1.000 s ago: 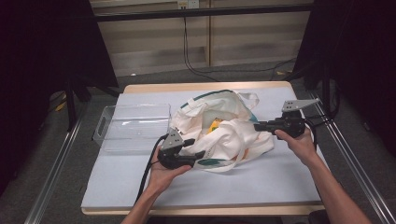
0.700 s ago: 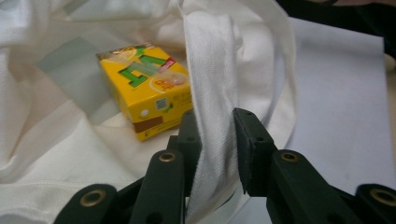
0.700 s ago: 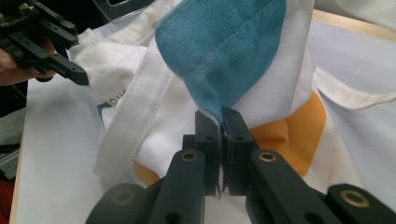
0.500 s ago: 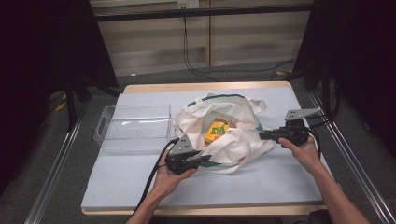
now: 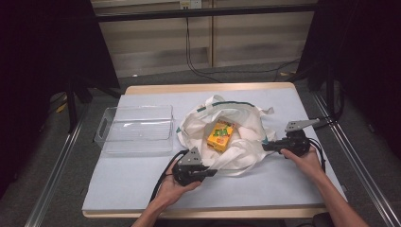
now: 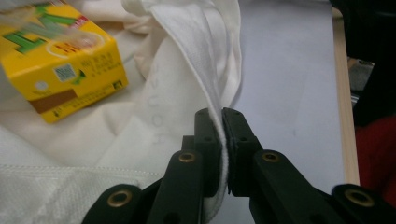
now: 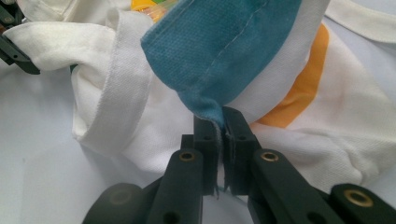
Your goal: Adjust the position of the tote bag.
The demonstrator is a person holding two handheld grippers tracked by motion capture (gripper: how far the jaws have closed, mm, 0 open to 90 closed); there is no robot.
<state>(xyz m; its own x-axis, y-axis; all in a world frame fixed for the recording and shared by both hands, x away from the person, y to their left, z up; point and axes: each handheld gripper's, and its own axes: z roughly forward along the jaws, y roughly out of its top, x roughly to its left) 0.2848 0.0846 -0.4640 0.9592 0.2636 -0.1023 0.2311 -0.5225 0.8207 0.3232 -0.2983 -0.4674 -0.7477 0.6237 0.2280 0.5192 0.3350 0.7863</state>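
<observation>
Both grippers, left [image 6: 222,135] and right [image 7: 222,135], pinched the cloth bag's [image 5: 246,151] rim; thin hems could slip, spilling the yellow carton [image 5: 220,135].

The white cloth bag [image 5: 227,137] is spreading across the middle of the tabletop [image 5: 118,175], blocking passage there; the clear plastic bin [image 5: 135,128] is standing just left of it. The front strip is lying open.
</observation>
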